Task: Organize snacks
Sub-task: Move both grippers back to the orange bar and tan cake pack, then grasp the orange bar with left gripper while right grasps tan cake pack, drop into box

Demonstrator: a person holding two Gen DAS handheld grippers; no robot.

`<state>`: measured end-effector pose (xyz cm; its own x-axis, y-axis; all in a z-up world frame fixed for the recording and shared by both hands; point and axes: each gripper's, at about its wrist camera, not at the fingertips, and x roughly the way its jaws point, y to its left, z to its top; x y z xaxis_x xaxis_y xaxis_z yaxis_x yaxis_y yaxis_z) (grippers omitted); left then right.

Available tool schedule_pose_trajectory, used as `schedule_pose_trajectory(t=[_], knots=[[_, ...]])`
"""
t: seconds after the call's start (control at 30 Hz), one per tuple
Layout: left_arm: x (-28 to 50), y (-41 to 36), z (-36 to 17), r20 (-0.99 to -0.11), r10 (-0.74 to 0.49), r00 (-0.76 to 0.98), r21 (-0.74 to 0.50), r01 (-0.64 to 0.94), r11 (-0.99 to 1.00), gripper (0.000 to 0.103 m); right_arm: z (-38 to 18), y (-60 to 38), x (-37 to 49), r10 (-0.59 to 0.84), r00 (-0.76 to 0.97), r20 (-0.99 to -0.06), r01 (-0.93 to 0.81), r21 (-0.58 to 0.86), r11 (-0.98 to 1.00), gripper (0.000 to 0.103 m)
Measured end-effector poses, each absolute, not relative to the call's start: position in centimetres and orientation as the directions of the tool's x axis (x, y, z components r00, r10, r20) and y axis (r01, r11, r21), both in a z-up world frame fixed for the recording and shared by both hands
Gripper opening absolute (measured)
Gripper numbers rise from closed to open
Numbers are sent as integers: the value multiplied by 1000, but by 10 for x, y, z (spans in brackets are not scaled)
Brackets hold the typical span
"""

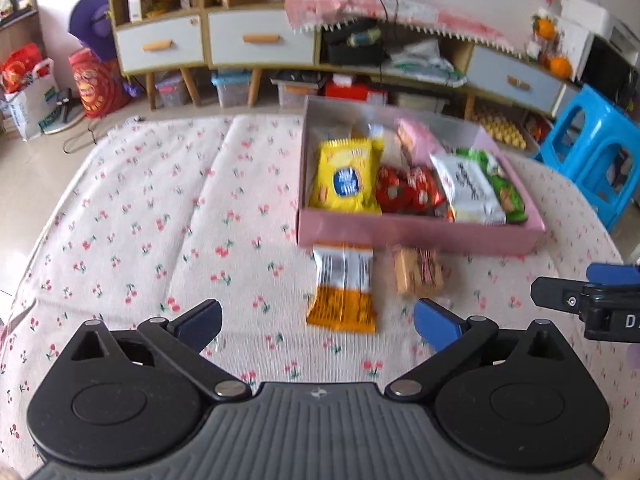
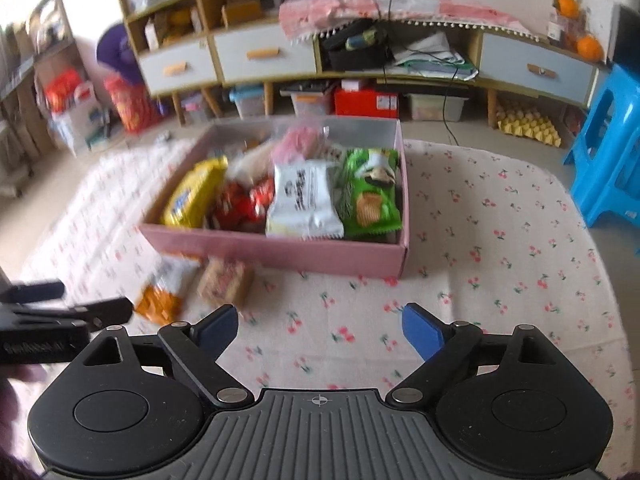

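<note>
While hovering low over the cloth (image 1: 160, 200) with fingers spread wide and nothing between them, puts the left gripper (image 1: 318, 314) right at the near end of the orange pack (image 1: 344, 292), lower centre of the left view. Finds that pack flat on the cloth, long axis running straight up the frame, away from the gripper toward the box (image 1: 420, 232), far end touching or nearly touching the pink front wall. Calls, by judgement, for a grasp across the short width, with the fingers already lined up to either side. Places the cracker pack (image 1: 418, 274) just beside it to the right, shorter, likewise close under the wall. Leaves the right gripper (image 2: 320, 316) equally spread and empty, over bare cloth at lower centre of its own view, with both loose packs off at lower left; makes the left the nearer for the orange pack, and likely for the cracker pack too. Shows the box open-topped at upper centre, holding a yellow pack (image 1: 346, 176) at its left, then red packs (image 1: 408, 190), a white pack (image 1: 468, 188), a green pack (image 1: 504, 184) at right, and a pink pack (image 1: 416, 136) behind. Cannot make out the rest at the back, given blur. Judges two snacks not yet boxed.
</note>
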<state>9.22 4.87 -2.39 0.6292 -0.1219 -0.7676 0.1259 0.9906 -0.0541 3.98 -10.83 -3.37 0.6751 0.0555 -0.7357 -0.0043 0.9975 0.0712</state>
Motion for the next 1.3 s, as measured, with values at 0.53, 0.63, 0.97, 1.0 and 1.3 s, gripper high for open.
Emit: schedule_pose_trajectory(t=[0.53, 0.63, 0.97, 1.0, 1.3], knots=[[88, 82, -44, -716, -233, 658, -68, 267, 961, 95, -61, -91, 51, 89, 685, -723, -74, 53, 996, 91], [91, 88, -53, -725, -267, 635, -82, 305, 949, 92, -70, -90, 57, 130, 686, -716, -133, 53, 990, 91], [112, 60, -58, -719, -358, 595, -182, 336, 924, 66, -74, -82, 102, 296, 663, -687, -128, 285, 950, 88], [114, 55, -60, -723, -351, 596, -174, 335, 926, 61, -74, -78, 105, 298, 662, -688, -126, 290, 949, 86], [113, 51, -65, -730, -277, 626, -85, 318, 944, 37, -84, -53, 110, 231, 641, -732, -120, 202, 972, 38]])
